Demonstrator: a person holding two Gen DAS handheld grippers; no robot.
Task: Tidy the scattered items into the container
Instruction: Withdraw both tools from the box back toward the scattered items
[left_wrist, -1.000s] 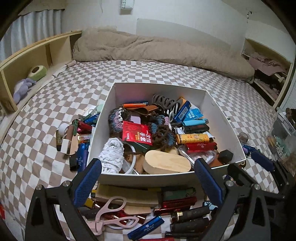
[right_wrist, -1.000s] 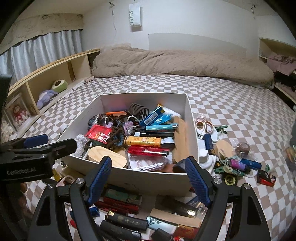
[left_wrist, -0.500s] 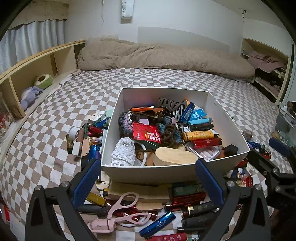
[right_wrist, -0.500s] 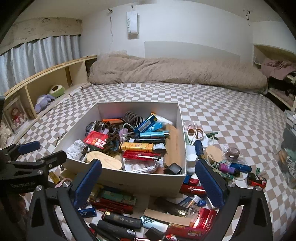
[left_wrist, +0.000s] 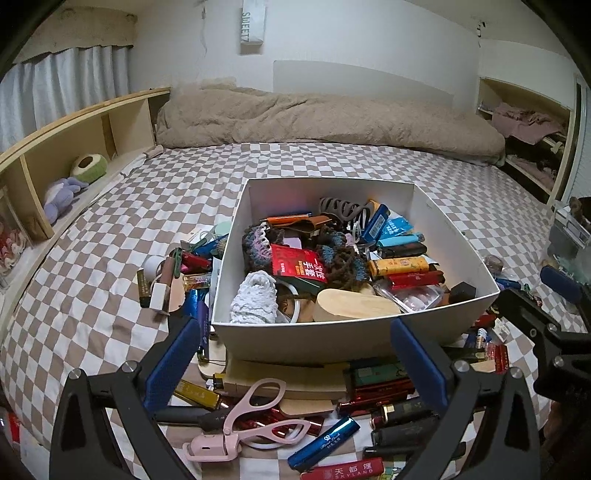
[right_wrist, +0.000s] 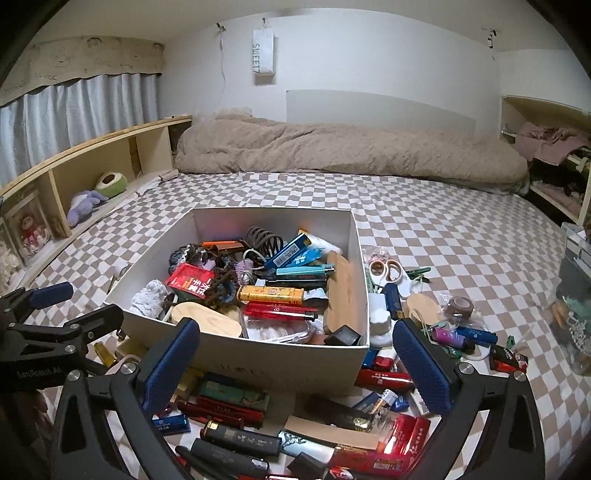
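A white box (left_wrist: 332, 341) (right_wrist: 258, 363) sits on the checkered bed, filled with lighters, yarn, a red packet and a wooden oval. My left gripper (left_wrist: 295, 358) is open and empty above the items in front of the box: pink scissors (left_wrist: 255, 421), a blue lighter (left_wrist: 325, 441), dark tubes. My right gripper (right_wrist: 295, 358) is open and empty over red and black lighters (right_wrist: 240, 441) in front of the box. More items lie left of the box (left_wrist: 173, 273) and right of it (right_wrist: 454, 332).
A beige duvet (left_wrist: 314, 122) lies at the far end of the bed. A wooden shelf (left_wrist: 66, 147) with soft toys runs along the left. A clear container (right_wrist: 576, 295) stands at the right edge. The checkered sheet (right_wrist: 443, 229) stretches beyond the box.
Both grippers have pulled back and risen, so the box looks farther and more of the items in front of it show. Both stay open and empty.
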